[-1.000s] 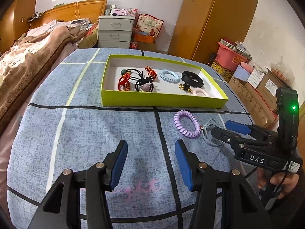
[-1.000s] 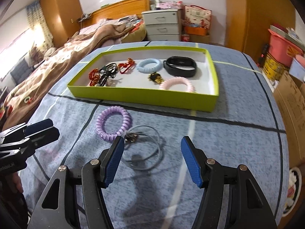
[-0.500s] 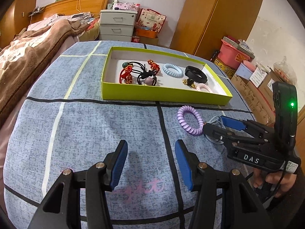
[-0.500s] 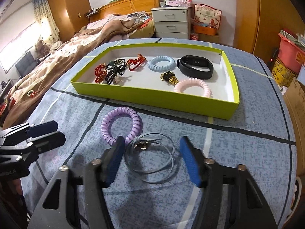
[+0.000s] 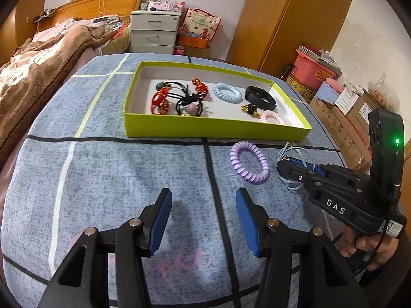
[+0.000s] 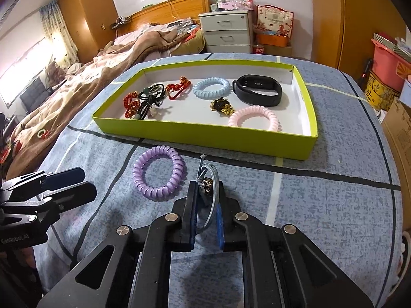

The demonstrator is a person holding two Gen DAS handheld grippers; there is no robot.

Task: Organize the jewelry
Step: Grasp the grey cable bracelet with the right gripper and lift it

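Note:
A grey cord loop with a small metal charm (image 6: 208, 172) lies on the blue cloth in front of the lime-green tray (image 6: 205, 138). My right gripper (image 6: 206, 187) has its jaws closing on it, with the cord bunched between the pads. From the left wrist view, the right gripper (image 5: 285, 163) covers part of the grey cord (image 5: 299, 151). A purple coil hair tie (image 6: 158, 172) rests just left of it. My left gripper (image 5: 201, 200) hovers open over bare cloth, nothing between its fingers. The tray (image 5: 213, 128) holds several hair ties and a black band (image 6: 258, 89).
A bed with a brown blanket (image 6: 84, 77) runs along the left of the table. White drawers (image 5: 154, 32) and a wooden wardrobe (image 5: 295, 18) stand behind. Cardboard boxes (image 5: 354, 113) and a pink bin crowd the right side. A hand (image 5: 370, 249) grips the right tool.
The right gripper's jaws have come together from wide open, gathering the grey cord loop into a narrow bundle. The left gripper has stayed open and still.

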